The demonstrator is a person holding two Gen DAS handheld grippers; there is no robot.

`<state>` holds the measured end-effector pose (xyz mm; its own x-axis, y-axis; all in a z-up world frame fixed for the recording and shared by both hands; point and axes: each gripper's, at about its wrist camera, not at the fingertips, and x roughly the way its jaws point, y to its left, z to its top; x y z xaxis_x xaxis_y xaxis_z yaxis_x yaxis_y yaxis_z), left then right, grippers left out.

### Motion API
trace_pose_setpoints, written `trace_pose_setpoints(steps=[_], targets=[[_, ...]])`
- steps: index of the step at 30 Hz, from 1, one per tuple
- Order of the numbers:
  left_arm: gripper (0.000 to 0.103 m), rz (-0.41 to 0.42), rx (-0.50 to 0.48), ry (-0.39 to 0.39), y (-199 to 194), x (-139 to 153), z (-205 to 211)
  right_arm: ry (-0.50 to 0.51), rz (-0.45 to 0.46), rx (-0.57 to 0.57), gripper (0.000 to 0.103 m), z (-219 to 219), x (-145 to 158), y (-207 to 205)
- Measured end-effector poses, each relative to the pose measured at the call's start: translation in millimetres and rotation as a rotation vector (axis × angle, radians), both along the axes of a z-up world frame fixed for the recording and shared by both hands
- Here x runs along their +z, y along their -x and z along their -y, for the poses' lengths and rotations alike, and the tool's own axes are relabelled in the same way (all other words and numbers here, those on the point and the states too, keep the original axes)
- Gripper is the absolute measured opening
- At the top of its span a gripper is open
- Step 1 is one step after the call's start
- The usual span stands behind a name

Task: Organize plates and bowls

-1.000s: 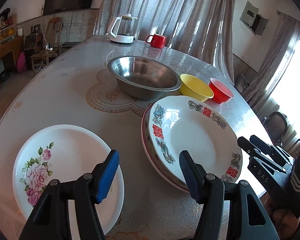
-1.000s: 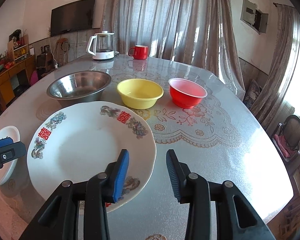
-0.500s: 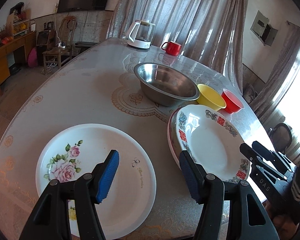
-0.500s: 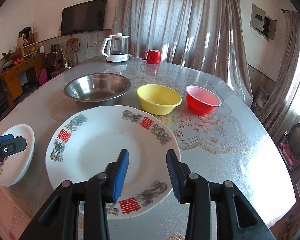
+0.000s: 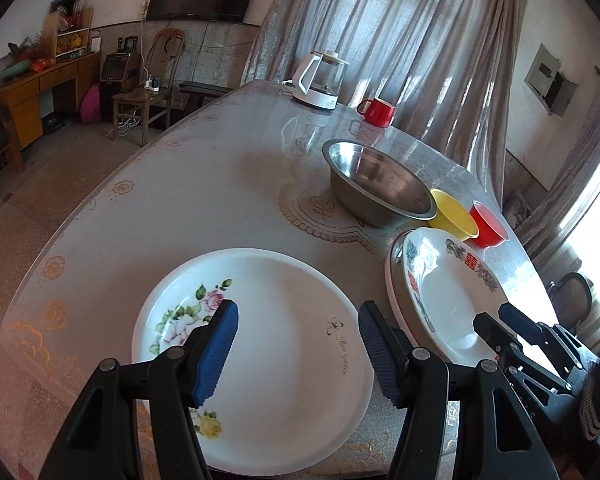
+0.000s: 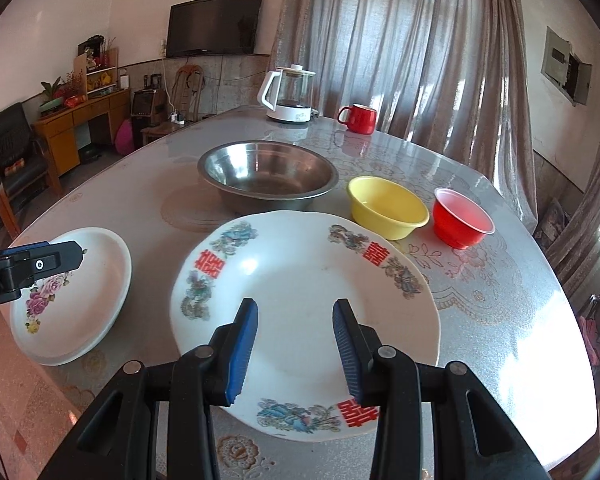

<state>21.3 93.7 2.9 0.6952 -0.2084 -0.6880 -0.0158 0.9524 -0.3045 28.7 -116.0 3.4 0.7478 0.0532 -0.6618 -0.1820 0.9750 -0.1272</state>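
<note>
Over the last second both grippers have swung leftward: the rose plate (image 5: pixel 260 344) now lies directly under the left gripper (image 5: pixel 296 354), whose jaws stand moderately wide and empty. The double-happiness plate (image 6: pixel 304 300), on another plate, sits beneath the right gripper (image 6: pixel 294 350), narrower and empty. Judging by this, the rose plate is the likely first pick for stacking.

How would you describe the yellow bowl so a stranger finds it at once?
On the round table, three bowls sit in a row behind the big plate. The yellow bowl is the middle one, between the steel bowl and red bowl: the only yellow dish.
</note>
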Motion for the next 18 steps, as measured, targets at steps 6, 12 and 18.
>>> trace_pose_setpoints(steps=[6,12,18], targets=[[0.062,-0.002,0.056,-0.002,5.5,-3.2,-22.5,-0.001,-0.020,0.068,0.039,-20.4,-6.0,2.1],[0.062,-0.015,0.130,-0.004,13.3,-10.8,-51.7,-0.092,-0.068,0.208,0.039,-39.1,-9.0,5.8],[0.062,-0.030,0.173,0.000,21.4,-19.9,-73.2,-0.242,-0.192,0.389,0.039,-58.1,-20.6,7.2]])
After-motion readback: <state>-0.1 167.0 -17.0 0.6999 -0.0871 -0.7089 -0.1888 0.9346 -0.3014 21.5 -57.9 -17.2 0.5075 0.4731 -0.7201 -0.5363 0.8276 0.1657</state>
